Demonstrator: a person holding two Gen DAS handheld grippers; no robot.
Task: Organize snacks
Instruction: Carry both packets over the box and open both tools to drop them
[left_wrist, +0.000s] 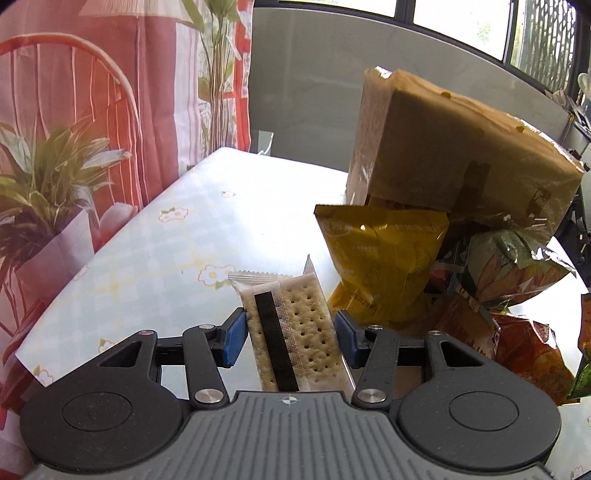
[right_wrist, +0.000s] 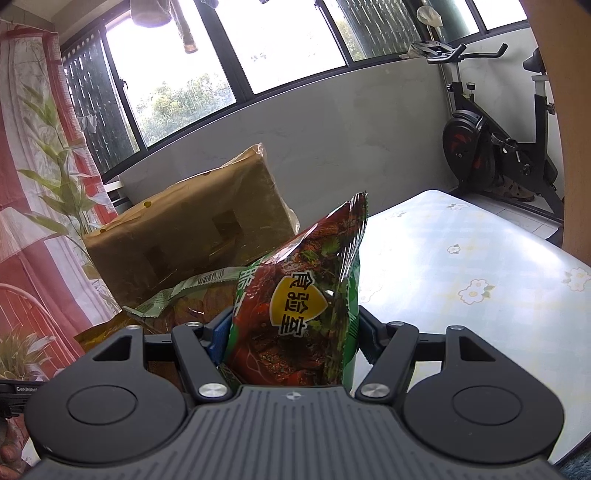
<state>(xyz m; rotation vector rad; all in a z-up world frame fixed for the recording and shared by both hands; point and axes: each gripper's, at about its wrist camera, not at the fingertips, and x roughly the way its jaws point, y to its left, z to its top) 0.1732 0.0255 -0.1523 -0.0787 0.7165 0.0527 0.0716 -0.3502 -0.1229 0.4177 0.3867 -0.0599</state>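
1. The left gripper (left_wrist: 291, 334) pinched a clear-wrapped cracker packet (left_wrist: 295, 332) between its blue pads (left_wrist: 233, 341), the packet standing nearly upright and raised above the table (left_wrist: 155, 258).
2. Just right of it, a yellow snack bag (left_wrist: 384, 258) leaned against a heap of green and orange snack bags (left_wrist: 509, 280).
3. A brown paper bag (left_wrist: 454, 147) stood behind the heap, tilted over it.
4. The right gripper (right_wrist: 291, 332) was clamped on a green-and-red snack bag (right_wrist: 306, 295), which stuck up on end between the fingers.
5. To its left lay more snack bags (right_wrist: 184, 295), probably the same heap, with the brown paper bag behind.
6. The floral tablecloth (right_wrist: 480, 258) stretched away to the right, an exercise bike (right_wrist: 495, 136) beyond it.
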